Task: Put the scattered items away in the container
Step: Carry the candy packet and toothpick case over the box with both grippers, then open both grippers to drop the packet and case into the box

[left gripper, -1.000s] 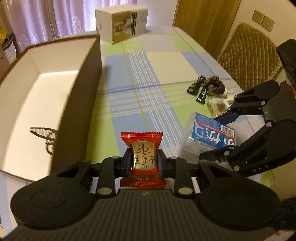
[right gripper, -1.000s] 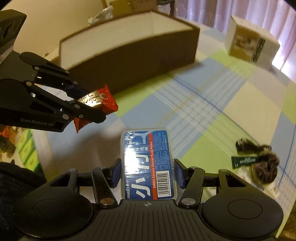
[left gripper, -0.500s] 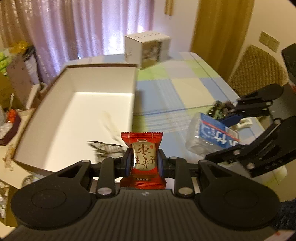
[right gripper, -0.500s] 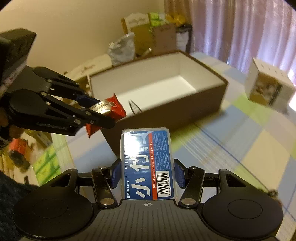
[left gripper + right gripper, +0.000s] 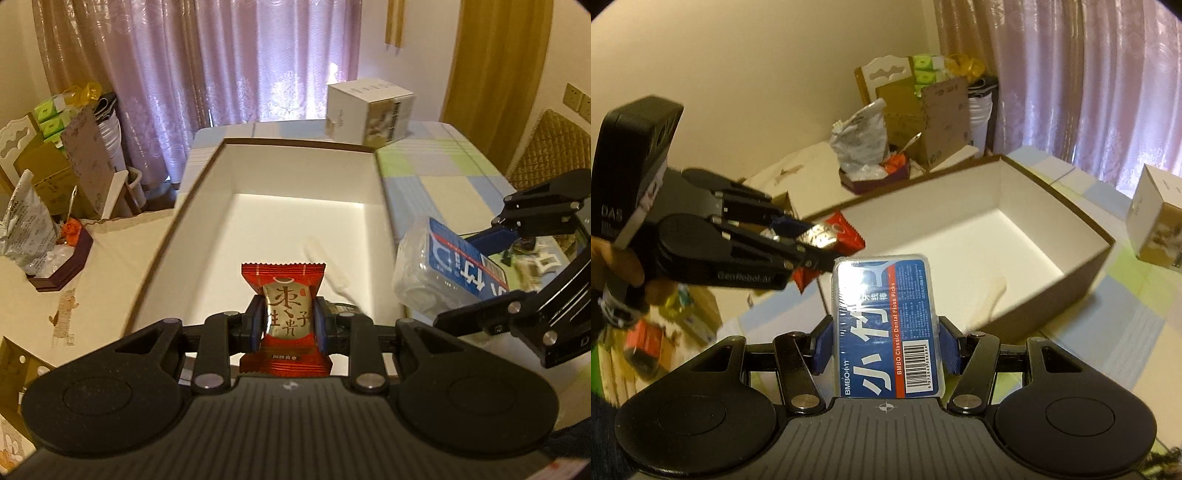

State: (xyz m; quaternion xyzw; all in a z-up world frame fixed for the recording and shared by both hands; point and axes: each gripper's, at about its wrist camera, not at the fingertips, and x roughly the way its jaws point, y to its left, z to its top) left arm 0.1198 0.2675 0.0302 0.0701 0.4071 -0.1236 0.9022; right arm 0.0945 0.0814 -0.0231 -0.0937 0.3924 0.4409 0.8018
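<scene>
The delivery step is judged to be in hand: a red candy packet (image 5: 283,300) is clamped in the left gripper (image 5: 284,325) over the near end of the open box (image 5: 380,192), a dental floss pick case (image 5: 886,325) is clamped in the right gripper (image 5: 886,343) just beside the box's wall, and release inside is called for next.

Left gripper (image 5: 289,322) has its jaws clamped on a red candy packet (image 5: 283,291). Right gripper (image 5: 884,341), at its 3 o'clock, grips a floss box (image 5: 884,325). A hand (image 5: 617,266) holds the left unit.
</scene>
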